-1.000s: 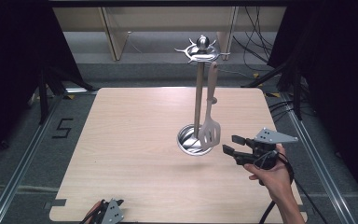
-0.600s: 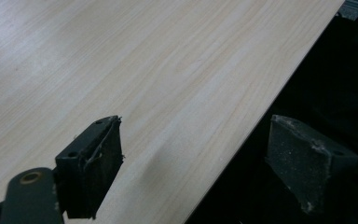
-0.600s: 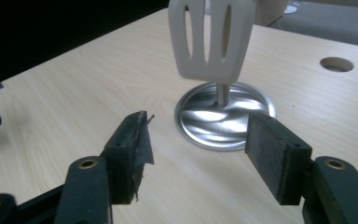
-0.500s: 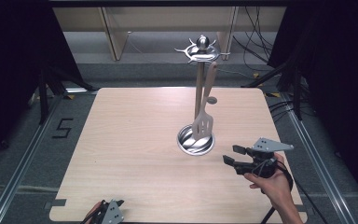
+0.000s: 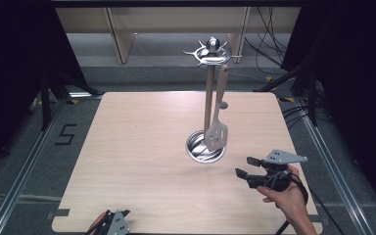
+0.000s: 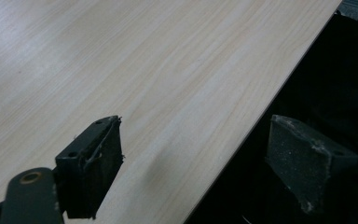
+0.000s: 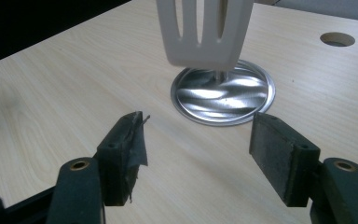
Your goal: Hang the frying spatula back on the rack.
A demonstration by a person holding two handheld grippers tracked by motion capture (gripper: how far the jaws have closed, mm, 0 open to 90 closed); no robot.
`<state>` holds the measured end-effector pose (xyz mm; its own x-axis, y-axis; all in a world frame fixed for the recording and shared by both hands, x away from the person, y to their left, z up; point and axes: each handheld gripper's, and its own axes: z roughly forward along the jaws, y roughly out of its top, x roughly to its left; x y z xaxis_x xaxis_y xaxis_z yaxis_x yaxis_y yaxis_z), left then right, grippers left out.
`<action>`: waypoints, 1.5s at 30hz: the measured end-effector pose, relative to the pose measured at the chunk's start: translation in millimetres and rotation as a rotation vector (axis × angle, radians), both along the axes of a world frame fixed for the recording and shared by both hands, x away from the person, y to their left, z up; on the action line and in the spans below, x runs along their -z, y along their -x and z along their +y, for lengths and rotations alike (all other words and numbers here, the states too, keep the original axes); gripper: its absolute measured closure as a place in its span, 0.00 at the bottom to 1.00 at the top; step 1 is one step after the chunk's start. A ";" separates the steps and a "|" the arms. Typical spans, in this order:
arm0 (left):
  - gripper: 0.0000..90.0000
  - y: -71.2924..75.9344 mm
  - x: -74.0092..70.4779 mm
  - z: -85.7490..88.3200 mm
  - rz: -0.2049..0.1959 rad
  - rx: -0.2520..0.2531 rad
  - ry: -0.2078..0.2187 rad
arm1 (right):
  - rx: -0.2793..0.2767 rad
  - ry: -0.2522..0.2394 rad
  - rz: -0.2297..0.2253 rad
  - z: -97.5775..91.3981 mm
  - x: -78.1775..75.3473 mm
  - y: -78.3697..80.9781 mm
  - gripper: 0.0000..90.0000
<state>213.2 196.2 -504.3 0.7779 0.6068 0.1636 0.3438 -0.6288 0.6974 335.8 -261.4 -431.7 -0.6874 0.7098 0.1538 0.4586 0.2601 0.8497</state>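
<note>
The right gripper (image 5: pixel 242 166) hovers low over the wooden table (image 5: pixel 127 147), its jaws wide apart and just opened further (nothing between them). Just ahead of its tips hangs the slotted spatula (image 5: pixel 216 132) from the hook rack (image 5: pixel 212 52), blade over the stand's round metal base (image 5: pixel 204 147). Well off to its side, the left gripper (image 5: pixel 111 224) waits at the table's near edge, jaws also wide and empty.
</note>
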 end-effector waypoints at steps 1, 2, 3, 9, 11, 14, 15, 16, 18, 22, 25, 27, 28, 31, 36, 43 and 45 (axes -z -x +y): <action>0.19 -1.1 0.1 1.2 -0.005 -0.003 -0.006 | -0.010 0.001 -0.005 -0.3 0.5 0.0 0.40; 0.19 -1.1 0.1 1.2 -0.005 -0.003 -0.006 | -0.010 0.001 -0.005 -0.3 0.5 0.0 0.40; 0.19 -1.2 0.1 1.4 -0.005 -0.006 -0.006 | 0.002 0.002 0.019 0.6 0.0 3.0 0.40; 0.19 -0.9 -0.1 1.2 -0.008 -0.002 -0.008 | -0.021 0.017 0.013 -1.5 8.4 4.6 0.39; 0.19 -0.6 0.4 1.0 -0.005 -0.005 -0.004 | -0.004 0.014 0.028 -1.3 11.6 6.7 0.39; 0.19 -0.5 -0.3 0.7 -0.008 -0.002 0.000 | -0.016 0.037 0.026 -3.3 15.6 6.8 0.39; 0.19 -0.7 -0.6 0.7 -0.008 0.003 -0.006 | -0.004 0.017 0.056 -1.5 16.6 8.9 0.39; 0.19 -0.7 -0.6 0.7 -0.008 0.003 -0.006 | -0.004 0.017 0.056 -1.5 16.6 8.9 0.39; 0.19 0.0 -0.3 0.0 -0.001 0.004 0.000 | -0.013 0.040 0.026 -3.7 18.1 8.1 0.39; 0.19 -0.3 -0.1 0.3 -0.004 0.003 -0.001 | -0.009 0.029 0.055 -0.8 19.6 11.7 0.39; 0.19 -0.2 -0.5 1.1 -0.002 -0.001 0.004 | -0.019 0.054 0.056 1.0 22.1 13.2 0.39; 0.19 -0.3 -0.5 1.2 -0.002 0.000 0.007 | -0.010 0.054 0.053 1.9 23.7 13.7 0.39; 0.19 -0.3 -0.5 1.2 -0.002 0.000 0.007 | -0.010 0.054 0.053 1.9 23.7 13.7 0.39; 0.19 -0.1 -0.8 1.1 -0.002 0.001 0.004 | -0.008 0.063 0.052 0.8 26.8 14.1 0.39; 0.19 0.0 -0.5 0.9 -0.002 0.001 0.000 | -0.008 0.052 0.067 -0.9 31.4 16.4 0.39; 0.19 0.7 0.2 -0.2 -0.005 -0.002 0.015 | 0.007 0.040 0.075 -3.7 37.8 21.5 0.37; 0.19 0.6 -0.4 0.1 -0.004 0.001 0.001 | -0.009 0.054 0.055 -5.6 39.7 20.7 0.36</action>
